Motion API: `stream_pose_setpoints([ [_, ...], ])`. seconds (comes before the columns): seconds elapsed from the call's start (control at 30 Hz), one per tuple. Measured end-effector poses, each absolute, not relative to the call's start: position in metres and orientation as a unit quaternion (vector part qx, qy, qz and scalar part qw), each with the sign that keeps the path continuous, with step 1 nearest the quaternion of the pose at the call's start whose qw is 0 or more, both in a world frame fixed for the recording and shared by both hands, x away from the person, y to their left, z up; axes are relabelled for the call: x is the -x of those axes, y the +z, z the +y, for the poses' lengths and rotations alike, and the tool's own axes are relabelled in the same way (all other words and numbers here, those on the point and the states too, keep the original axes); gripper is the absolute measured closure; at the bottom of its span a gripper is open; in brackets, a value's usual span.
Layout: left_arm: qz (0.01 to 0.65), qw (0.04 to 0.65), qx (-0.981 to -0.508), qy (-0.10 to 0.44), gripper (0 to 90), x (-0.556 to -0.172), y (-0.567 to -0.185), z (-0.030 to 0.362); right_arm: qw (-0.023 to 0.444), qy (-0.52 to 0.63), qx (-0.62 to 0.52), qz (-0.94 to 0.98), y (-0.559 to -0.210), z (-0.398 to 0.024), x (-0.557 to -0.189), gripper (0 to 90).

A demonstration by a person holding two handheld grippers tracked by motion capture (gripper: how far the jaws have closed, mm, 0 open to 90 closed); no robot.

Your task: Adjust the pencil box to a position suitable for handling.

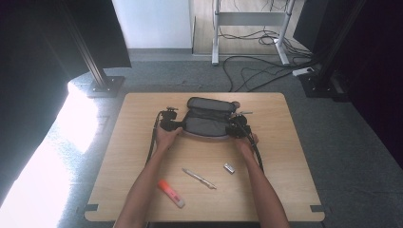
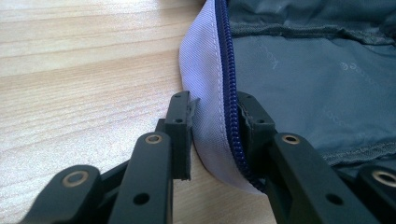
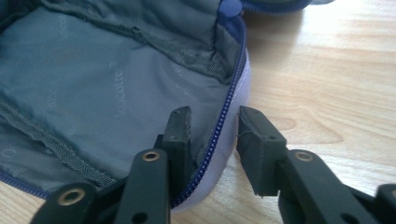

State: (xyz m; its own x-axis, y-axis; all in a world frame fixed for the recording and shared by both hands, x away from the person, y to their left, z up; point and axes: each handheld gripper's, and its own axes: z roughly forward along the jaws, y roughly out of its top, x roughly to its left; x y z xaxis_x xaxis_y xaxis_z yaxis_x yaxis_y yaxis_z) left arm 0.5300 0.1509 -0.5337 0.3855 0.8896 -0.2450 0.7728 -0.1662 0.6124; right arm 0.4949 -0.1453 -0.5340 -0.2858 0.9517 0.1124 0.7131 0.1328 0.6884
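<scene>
Pencil case, grey-lined with a pale lilac outer shell and a blue zipper, lies unzipped and spread open on the far half of the wooden table, roughly centred between its left and right edges. Its lid flap is folded back toward the far edge, exposing the grey interior lining.

Left gripper is positioned at the left end of the case. In the left gripper view, the left gripper has its jaws clamped on the case rim: one pad bears on the lilac outer fabric, the other on the inner side at the zipper teeth. The rim is pinched between them.

Right gripper is positioned at the right end of the case. In the right gripper view, the right gripper straddles the rim, with one jaw inside against the grey lining and the other outside. A visible gap remains between the outer jaw and the lilac fabric, so the rim sits between the jaws without being pressed from both sides; the jaws stand open.

Nearer the person, three items lie loose on the table, well apart from the case: an orange highlighter toward the left, a pen in the middle lying at an angle, and a small silver object toward the right, too small to identify further.
</scene>
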Motion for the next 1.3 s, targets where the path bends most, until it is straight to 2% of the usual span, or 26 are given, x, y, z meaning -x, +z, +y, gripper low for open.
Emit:
stream_pose_setpoints([
  [0.3, 0.547, 0.338, -0.76, 0.089, 75.2, -0.531, -0.533, 0.15, 0.187, 0.321, -0.577, 0.727, -0.535, -0.144, -0.495, 77.8],
  [0.5, 0.538, 0.344, -0.762, 0.108, 83.6, -0.528, -0.53, 0.148, 0.194, 0.322, -0.575, 0.727, -0.533, -0.145, -0.494, 85.2],
  [1.3, 0.516, 0.393, -0.752, 0.115, 84.6, -0.512, -0.492, 0.155, 0.229, 0.375, -0.556, 0.706, -0.499, -0.151, -0.478, 86.7],
])
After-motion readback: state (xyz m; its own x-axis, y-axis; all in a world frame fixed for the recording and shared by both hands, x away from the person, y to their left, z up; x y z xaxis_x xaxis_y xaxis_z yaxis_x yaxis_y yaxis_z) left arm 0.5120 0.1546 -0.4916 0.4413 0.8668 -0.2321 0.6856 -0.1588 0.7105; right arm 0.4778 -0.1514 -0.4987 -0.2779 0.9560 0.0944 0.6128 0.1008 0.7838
